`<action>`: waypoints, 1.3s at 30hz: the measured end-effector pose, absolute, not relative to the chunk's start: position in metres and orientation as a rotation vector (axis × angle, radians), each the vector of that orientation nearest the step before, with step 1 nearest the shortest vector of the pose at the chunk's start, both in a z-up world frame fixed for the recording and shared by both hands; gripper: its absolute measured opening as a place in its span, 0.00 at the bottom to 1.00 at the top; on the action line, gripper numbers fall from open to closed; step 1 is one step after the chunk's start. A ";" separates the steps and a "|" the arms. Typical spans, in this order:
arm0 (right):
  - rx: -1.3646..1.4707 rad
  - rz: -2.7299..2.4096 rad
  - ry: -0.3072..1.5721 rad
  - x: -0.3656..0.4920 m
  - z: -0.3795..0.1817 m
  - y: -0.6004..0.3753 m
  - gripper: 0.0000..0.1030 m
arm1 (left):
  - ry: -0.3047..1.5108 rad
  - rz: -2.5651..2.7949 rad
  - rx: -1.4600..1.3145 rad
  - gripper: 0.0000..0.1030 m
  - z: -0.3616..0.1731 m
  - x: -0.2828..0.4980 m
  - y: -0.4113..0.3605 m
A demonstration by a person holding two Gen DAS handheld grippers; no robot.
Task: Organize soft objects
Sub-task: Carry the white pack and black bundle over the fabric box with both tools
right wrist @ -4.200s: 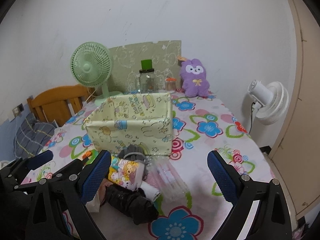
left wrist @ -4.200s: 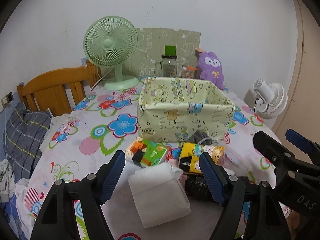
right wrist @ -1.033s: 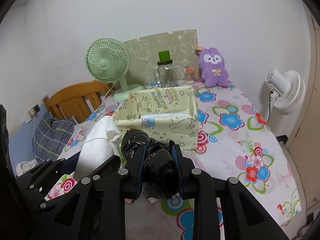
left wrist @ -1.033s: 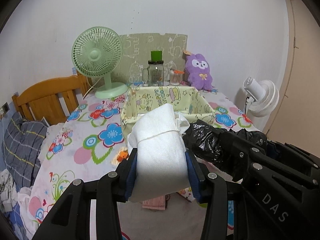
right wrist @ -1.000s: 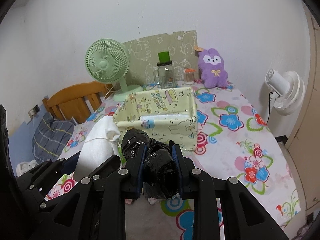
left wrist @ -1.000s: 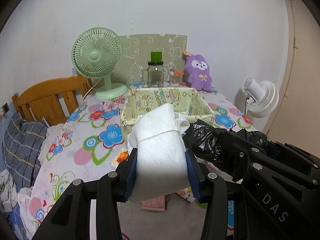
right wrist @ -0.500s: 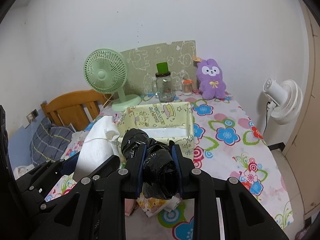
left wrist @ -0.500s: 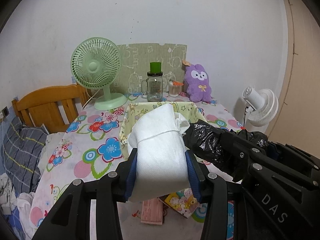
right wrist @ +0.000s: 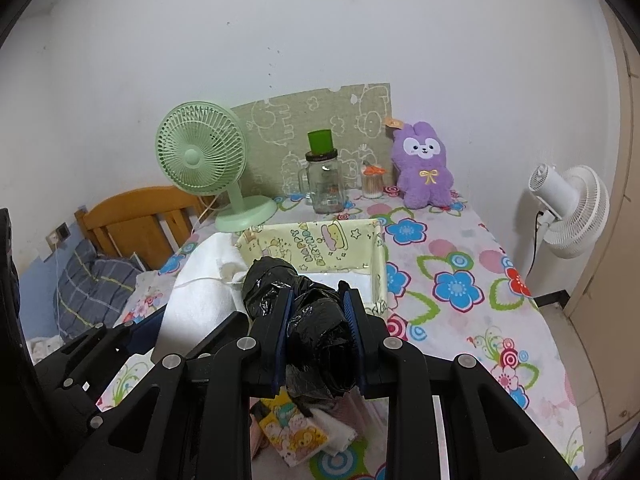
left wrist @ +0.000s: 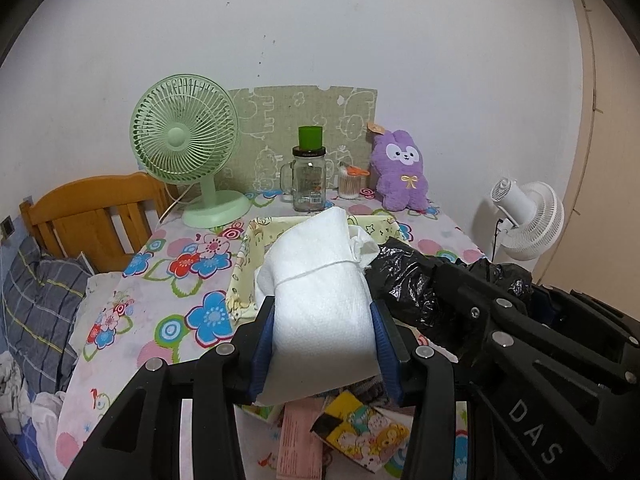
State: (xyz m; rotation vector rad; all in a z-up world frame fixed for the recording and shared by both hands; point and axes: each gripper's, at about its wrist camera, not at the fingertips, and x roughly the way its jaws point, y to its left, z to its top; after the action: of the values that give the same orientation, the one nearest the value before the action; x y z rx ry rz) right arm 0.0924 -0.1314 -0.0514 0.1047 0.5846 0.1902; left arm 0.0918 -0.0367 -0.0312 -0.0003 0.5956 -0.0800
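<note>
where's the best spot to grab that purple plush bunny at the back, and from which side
Grip the purple plush bunny across its plump body, below the yellow bow, coming in from the front. It sits upright facing forward, backed by the wall, with a small jar of swabs close on its left. The body looks the widest, softest part; the ears are thin and would likely let it dangle.

A white soft paper-towel bundle (left wrist: 320, 292) sits between blue pads on the black left gripper (left wrist: 324, 344). A glossy black crumpled plastic bag (right wrist: 316, 332) sits between blue pads on the black right gripper (right wrist: 316, 340). The pale yellow fabric box (right wrist: 320, 240) carries cartoon prints and green lettering. The desk's white cloth (right wrist: 460, 280) shows blue, red and pink flowers with green loops. Behind stand a mint-green round desk fan (left wrist: 186, 148), a purple plush bunny (left wrist: 400, 172) with a yellow bow, and a clear glass jar with a green cup on top (left wrist: 310, 172).
</note>
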 end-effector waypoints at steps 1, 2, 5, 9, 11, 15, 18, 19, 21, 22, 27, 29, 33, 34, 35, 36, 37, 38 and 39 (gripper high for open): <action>0.106 0.190 0.585 0.095 -0.052 -0.131 0.28 | 0.595 -0.077 0.000 0.45 -0.031 0.094 -0.037; 0.106 0.190 0.584 0.099 -0.052 -0.131 0.28 | 0.593 -0.075 0.002 0.45 -0.031 0.097 -0.037; 0.103 0.187 0.581 0.107 -0.052 -0.130 0.28 | 0.590 -0.069 0.006 0.45 -0.032 0.104 -0.036; 0.090 0.185 0.582 0.117 -0.053 -0.128 0.28 | 0.588 -0.068 0.017 0.45 -0.033 0.114 -0.038; 0.089 0.183 0.583 0.122 -0.053 -0.128 0.28 | 0.588 -0.066 0.020 0.45 -0.034 0.119 -0.039; 0.091 0.180 0.586 0.133 -0.055 -0.129 0.28 | 0.591 -0.064 0.024 0.45 -0.035 0.130 -0.040; 0.087 0.179 0.585 0.142 -0.056 -0.128 0.28 | 0.590 -0.053 0.028 0.45 -0.036 0.138 -0.039; 0.087 0.179 0.586 0.144 -0.057 -0.128 0.28 | 0.592 -0.050 0.027 0.45 -0.038 0.141 -0.039; 0.085 0.180 0.588 0.151 -0.058 -0.127 0.28 | 0.594 -0.048 0.025 0.45 -0.039 0.146 -0.038; 0.085 0.179 0.590 0.153 -0.059 -0.127 0.28 | 0.596 -0.048 0.023 0.45 -0.039 0.149 -0.038; 0.071 0.168 0.591 0.166 -0.061 -0.125 0.28 | 0.591 -0.042 0.030 0.45 -0.042 0.161 -0.037; 0.066 0.160 0.591 0.172 -0.062 -0.124 0.28 | 0.592 -0.043 0.032 0.45 -0.043 0.167 -0.037; 0.063 0.146 0.588 0.186 -0.065 -0.124 0.28 | 0.625 -0.063 0.021 0.45 -0.048 0.185 -0.036; 0.069 0.149 0.592 0.191 -0.067 -0.125 0.28 | 0.645 -0.070 0.006 0.45 -0.051 0.191 -0.036; 0.071 0.146 0.600 0.196 -0.068 -0.124 0.28 | 0.656 -0.068 -0.003 0.45 -0.053 0.196 -0.035; 0.071 0.147 0.602 0.199 -0.070 -0.124 0.28 | 0.661 -0.066 -0.003 0.45 -0.055 0.198 -0.035; 0.069 0.148 0.605 0.203 -0.072 -0.123 0.28 | 0.667 -0.054 -0.001 0.45 -0.058 0.202 -0.034; 0.065 0.144 0.608 0.206 -0.074 -0.123 0.28 | 0.671 -0.047 0.001 0.45 -0.060 0.205 -0.034; 0.059 0.143 0.607 0.210 -0.077 -0.121 0.28 | 0.678 -0.037 0.003 0.46 -0.063 0.209 -0.033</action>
State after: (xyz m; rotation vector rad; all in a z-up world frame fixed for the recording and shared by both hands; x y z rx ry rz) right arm 0.2105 -0.1214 -0.0768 0.0594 0.6072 0.1432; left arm 0.2088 -0.0332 -0.0631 0.0034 0.6775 -0.0371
